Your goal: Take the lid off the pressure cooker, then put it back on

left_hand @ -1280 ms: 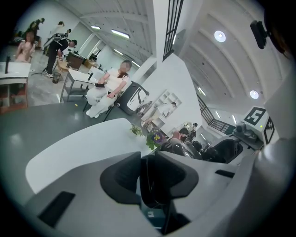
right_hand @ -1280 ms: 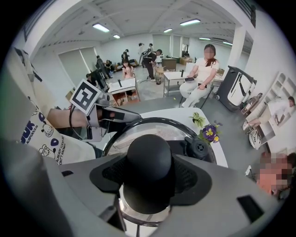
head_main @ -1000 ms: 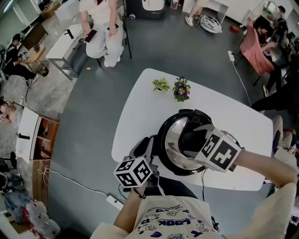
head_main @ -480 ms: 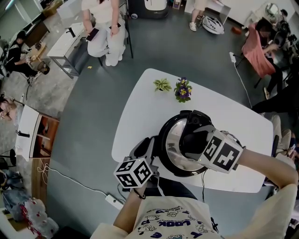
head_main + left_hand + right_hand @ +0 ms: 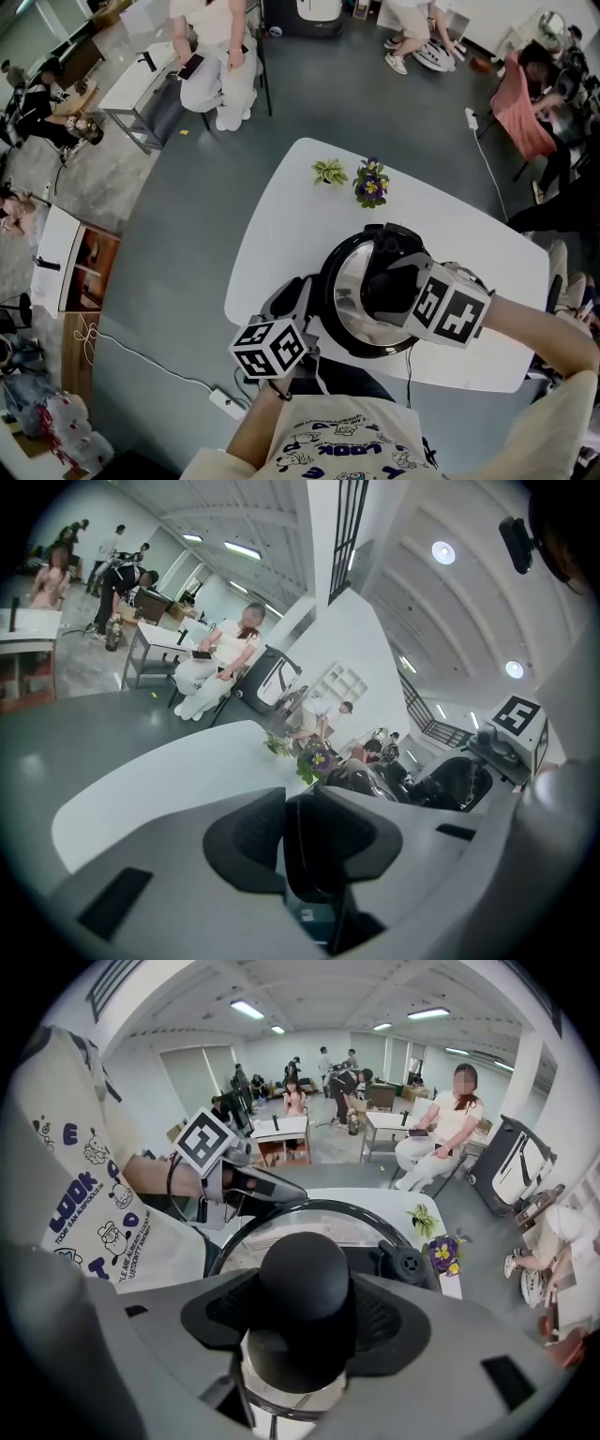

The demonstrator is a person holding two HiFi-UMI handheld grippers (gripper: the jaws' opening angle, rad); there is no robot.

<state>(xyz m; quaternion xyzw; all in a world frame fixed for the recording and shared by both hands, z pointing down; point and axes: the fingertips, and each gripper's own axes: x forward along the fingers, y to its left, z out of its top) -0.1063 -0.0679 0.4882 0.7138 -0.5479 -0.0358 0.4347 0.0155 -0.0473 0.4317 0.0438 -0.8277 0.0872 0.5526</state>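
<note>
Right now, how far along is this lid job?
Nothing looks finished: the lid sits on the cooker. In hand: the right gripper clamps the knob, the left gripper grips the side handle. Left: lifting it off, then replacing it, unless that already happened.

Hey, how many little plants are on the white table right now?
2. A green plant sits near the far edge of the table, and a purple-flowered plant stands just right of it. The cooker could hide more.

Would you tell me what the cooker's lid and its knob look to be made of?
Lid: polished metal, probably stainless steel, judging by its bright, mirror-like reflections. Knob: smooth matte black, likely plastic; it shows only a dull sheen.
</note>
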